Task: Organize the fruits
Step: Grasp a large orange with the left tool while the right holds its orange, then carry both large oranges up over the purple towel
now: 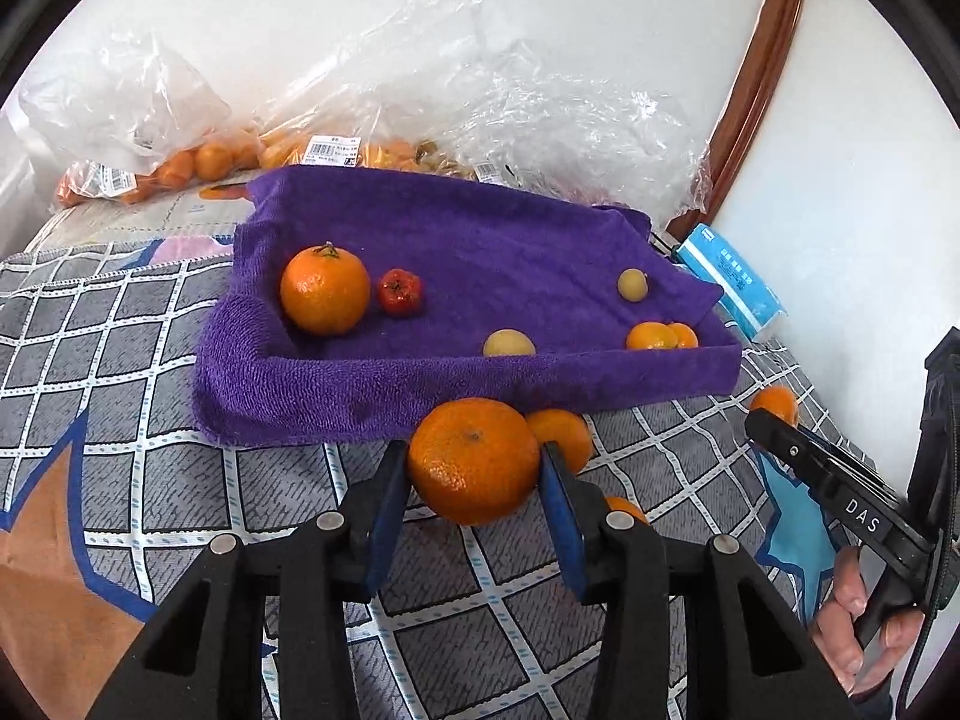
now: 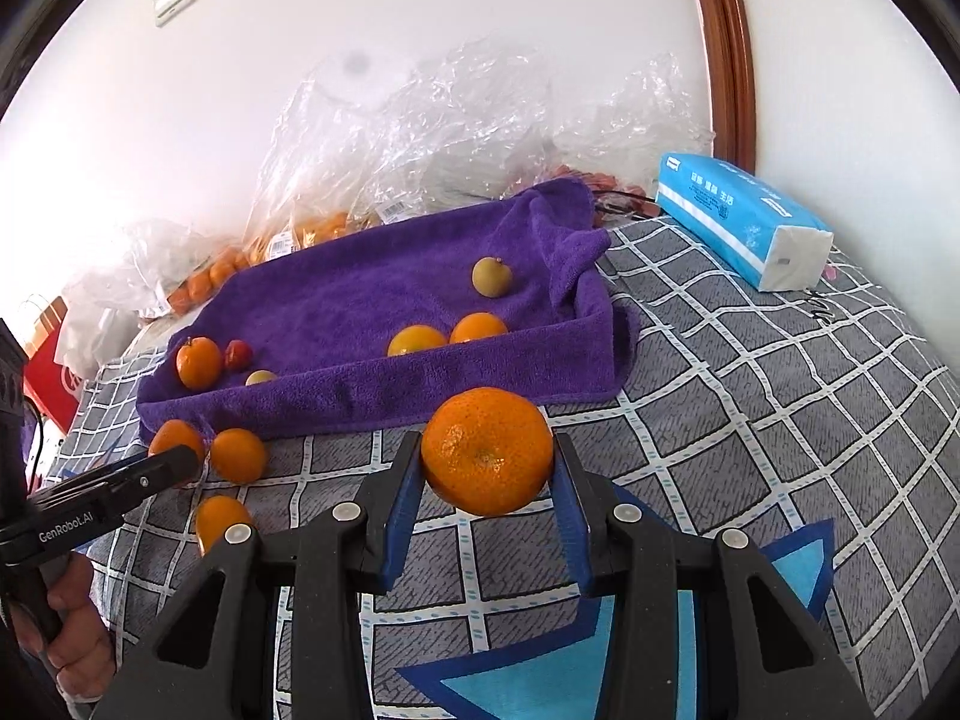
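My left gripper (image 1: 474, 468) is shut on a large orange (image 1: 474, 459) just above the checked bedcover, in front of the purple towel-lined tray (image 1: 456, 384). My right gripper (image 2: 487, 471) is shut on another orange (image 2: 487, 450) before the tray's front wall (image 2: 384, 396). The tray holds an orange (image 1: 325, 291), a small red fruit (image 1: 400, 292), two yellow fruits (image 1: 633, 285) and two small oranges (image 1: 660, 337). Loose small oranges (image 2: 238, 455) lie on the cover beside the left gripper.
Clear plastic bags with more oranges (image 1: 198, 165) lie behind the tray against the wall. A blue tissue pack (image 2: 744, 219) lies at the right of the tray. A wooden frame (image 2: 729, 54) stands at the back right.
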The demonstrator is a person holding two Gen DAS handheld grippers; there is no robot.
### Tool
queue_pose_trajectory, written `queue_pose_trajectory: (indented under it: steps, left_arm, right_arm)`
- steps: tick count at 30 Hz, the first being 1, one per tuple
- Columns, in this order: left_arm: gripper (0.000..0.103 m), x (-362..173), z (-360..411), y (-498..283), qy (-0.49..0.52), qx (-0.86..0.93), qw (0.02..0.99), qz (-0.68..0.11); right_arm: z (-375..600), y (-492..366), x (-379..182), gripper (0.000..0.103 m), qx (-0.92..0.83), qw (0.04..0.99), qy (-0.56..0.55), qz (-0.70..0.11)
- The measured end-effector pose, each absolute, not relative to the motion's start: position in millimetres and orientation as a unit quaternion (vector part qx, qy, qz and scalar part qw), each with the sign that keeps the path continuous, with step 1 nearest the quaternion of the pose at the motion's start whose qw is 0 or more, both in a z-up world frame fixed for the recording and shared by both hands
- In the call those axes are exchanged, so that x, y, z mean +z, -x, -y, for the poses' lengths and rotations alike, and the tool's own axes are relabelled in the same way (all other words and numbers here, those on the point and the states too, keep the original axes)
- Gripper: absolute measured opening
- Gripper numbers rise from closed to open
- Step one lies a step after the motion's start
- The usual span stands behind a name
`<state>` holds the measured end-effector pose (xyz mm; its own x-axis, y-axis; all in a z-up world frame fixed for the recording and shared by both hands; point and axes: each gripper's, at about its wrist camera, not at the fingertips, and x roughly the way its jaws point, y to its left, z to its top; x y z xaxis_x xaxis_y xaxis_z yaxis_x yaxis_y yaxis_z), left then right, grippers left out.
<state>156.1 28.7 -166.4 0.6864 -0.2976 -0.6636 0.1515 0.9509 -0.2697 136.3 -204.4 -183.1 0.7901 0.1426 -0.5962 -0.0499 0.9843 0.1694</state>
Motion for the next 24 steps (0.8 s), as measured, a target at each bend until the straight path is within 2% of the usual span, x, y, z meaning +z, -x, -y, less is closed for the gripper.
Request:
queue_pose_trajectory:
  steps: [24]
  left_arm:
    - [0.041, -145.4, -38.3, -138.5, 0.110, -0.103, 0.940, -0.306]
  right_arm:
    - [199.1, -137.7, -182.5, 0.041, 0.084, 0.941, -0.069, -0.320]
